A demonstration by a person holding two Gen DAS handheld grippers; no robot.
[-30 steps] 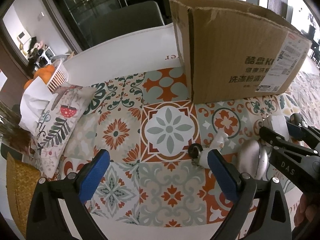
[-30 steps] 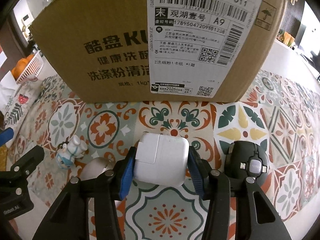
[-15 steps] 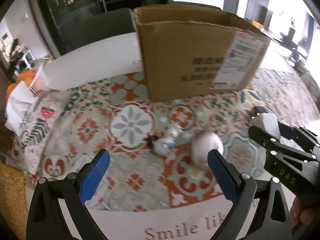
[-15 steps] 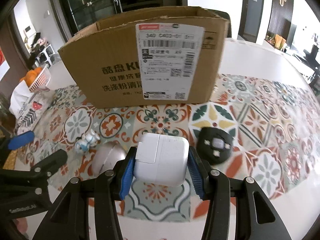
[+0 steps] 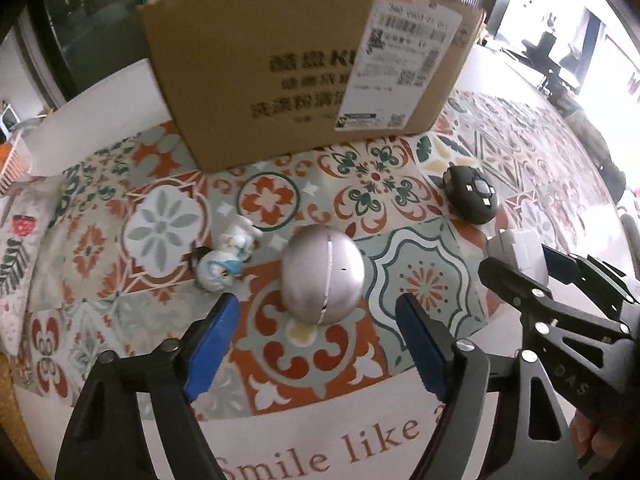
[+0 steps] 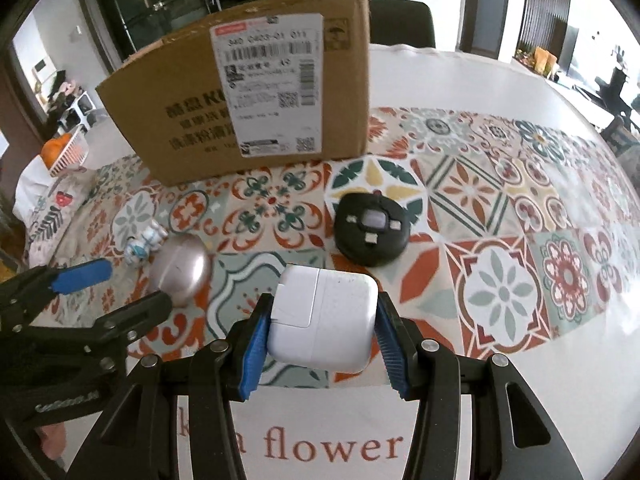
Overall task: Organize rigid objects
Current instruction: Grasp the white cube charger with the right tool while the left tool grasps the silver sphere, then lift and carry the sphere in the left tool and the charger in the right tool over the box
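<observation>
White plastic fills your right gripper (image 6: 320,334): its blue pads (image 6: 252,350) pinch the square charger (image 6: 324,316) on both flanks and hold it clear of the patterned tablecloth (image 6: 500,292), short of the cardboard box (image 6: 248,104) that stands at the far side of the cloth. Your left gripper (image 5: 316,346) points down at the silver egg-shaped case (image 5: 323,276), its jaws closing with the case lying ahead of the tips and neither pad touching it yet. A small white and blue figurine (image 5: 228,254) lies just beside the case on its left, and the round black remote (image 5: 472,198) sits apart to the right. The first risk, to judge from this, is the case itself: its shell is smooth and rounded, so if your pads meet it off centre or high on the curve it may squirt forward or roll, likely into the figurine. The left pad (image 5: 210,346) also lines up close to the figurine, so a reach that drifts left could nudge or trap the toy along with the case. Your two grippers sit near each other here, and crossing paths toward the box could knock the charger, held only by its smooth sides. The box wall stands tall, so a low carry may strike its edge
</observation>
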